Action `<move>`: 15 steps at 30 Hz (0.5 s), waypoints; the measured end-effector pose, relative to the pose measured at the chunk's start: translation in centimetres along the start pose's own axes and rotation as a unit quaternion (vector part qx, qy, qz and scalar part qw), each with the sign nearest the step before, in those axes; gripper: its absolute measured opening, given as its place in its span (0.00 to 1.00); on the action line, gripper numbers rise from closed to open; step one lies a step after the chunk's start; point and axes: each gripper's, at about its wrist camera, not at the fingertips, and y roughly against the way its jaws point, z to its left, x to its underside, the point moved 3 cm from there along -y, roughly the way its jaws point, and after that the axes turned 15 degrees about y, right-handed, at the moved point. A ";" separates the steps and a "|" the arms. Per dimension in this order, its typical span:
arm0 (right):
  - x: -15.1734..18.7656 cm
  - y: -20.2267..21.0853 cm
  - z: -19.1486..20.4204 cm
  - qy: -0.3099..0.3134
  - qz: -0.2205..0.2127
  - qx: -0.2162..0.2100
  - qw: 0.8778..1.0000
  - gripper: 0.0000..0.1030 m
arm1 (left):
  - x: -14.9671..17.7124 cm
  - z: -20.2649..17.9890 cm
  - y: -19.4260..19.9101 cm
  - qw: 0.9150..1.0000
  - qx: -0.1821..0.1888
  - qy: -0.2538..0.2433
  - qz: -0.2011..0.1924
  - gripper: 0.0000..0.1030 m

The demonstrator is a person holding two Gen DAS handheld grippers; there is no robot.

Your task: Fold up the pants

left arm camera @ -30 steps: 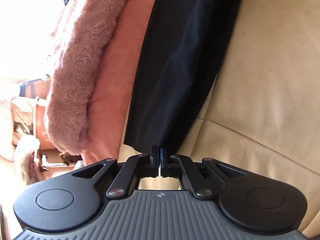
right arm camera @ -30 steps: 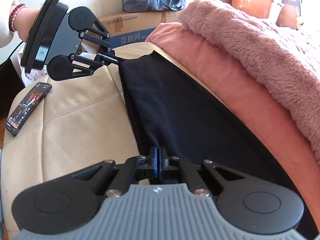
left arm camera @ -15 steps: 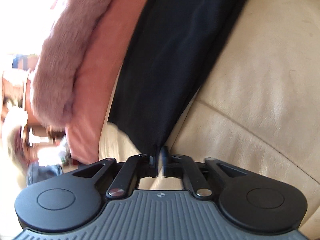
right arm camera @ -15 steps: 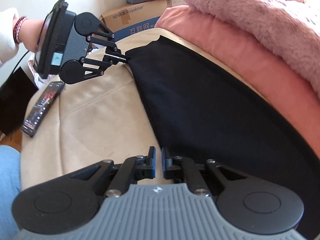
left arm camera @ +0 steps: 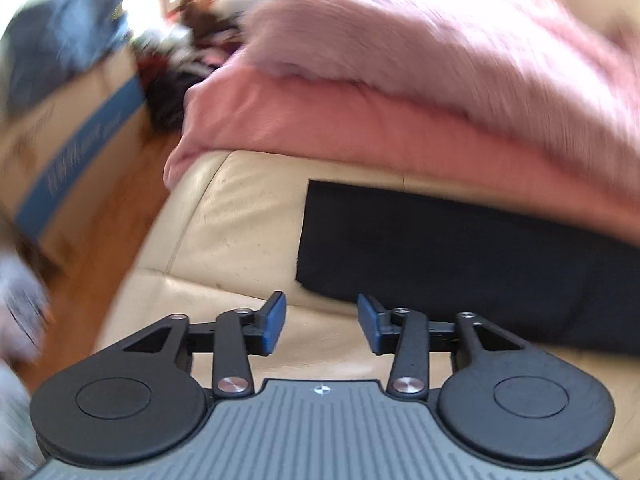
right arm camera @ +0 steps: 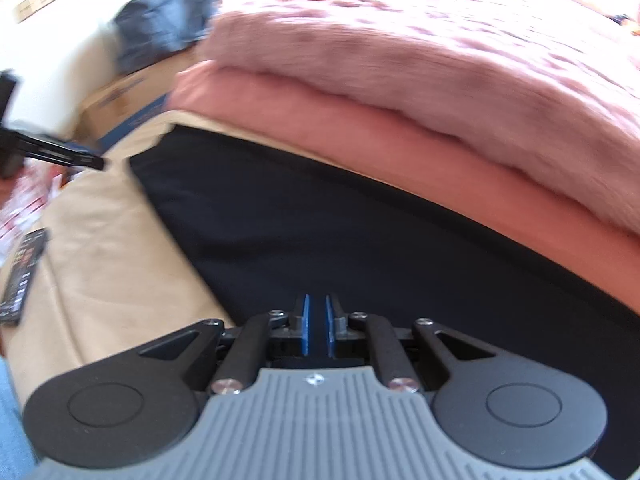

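The black pants (left arm camera: 460, 256) lie flat on the beige leather cushion (left arm camera: 224, 232), their end edge squared off. My left gripper (left arm camera: 322, 324) is open and empty, just in front of the pants' near corner, not touching them. In the right wrist view the pants (right arm camera: 320, 232) stretch as a long dark band along the pink blanket. My right gripper (right arm camera: 317, 330) hovers over the near part of the pants with its jaws a narrow gap apart; nothing shows between them. The left gripper shows blurred at the far left of the right wrist view (right arm camera: 52, 152).
A pink blanket (left arm camera: 400, 128) with a fluffy pink throw (left arm camera: 440, 48) on top borders the pants. A cardboard box (left arm camera: 68, 148) stands on the wooden floor to the left. A phone (right arm camera: 22, 276) lies on the cushion's left edge.
Both grippers have let go of the pants. The left one opened wide and swung round to face the pants' end; the right one opened slightly. The pants now lie flat.
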 end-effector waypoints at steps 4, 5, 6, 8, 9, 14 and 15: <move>2.5 0.9 -2.0 -0.054 0.003 0.035 0.998 0.05 | 0.7 2.3 0.9 0.985 0.063 0.162 -0.020 0.61; 3.2 1.2 -2.3 -0.063 0.002 0.039 0.997 0.05 | 0.9 2.9 0.9 0.978 0.078 0.194 -0.024 0.61; 3.7 1.4 -2.6 -0.070 0.002 0.045 0.997 0.05 | 1.4 3.5 0.8 0.969 0.091 0.229 -0.031 0.61; 4.6 1.5 -3.1 -0.083 0.003 0.046 0.995 0.05 | 2.2 4.5 0.0 0.952 0.109 0.285 -0.036 0.62; 4.9 1.4 -3.3 -0.089 0.003 0.045 0.995 0.05 | 2.7 4.8 -0.3 0.943 0.116 0.309 -0.037 0.62; 5.4 0.1 -3.2 -0.090 0.015 0.043 0.995 0.05 | 3.7 4.7 -1.9 0.921 0.135 0.361 -0.058 0.62; 5.7 -0.1 -3.3 -0.093 0.019 0.040 0.995 0.05 | 3.7 4.4 -2.2 0.923 0.128 0.357 -0.059 0.62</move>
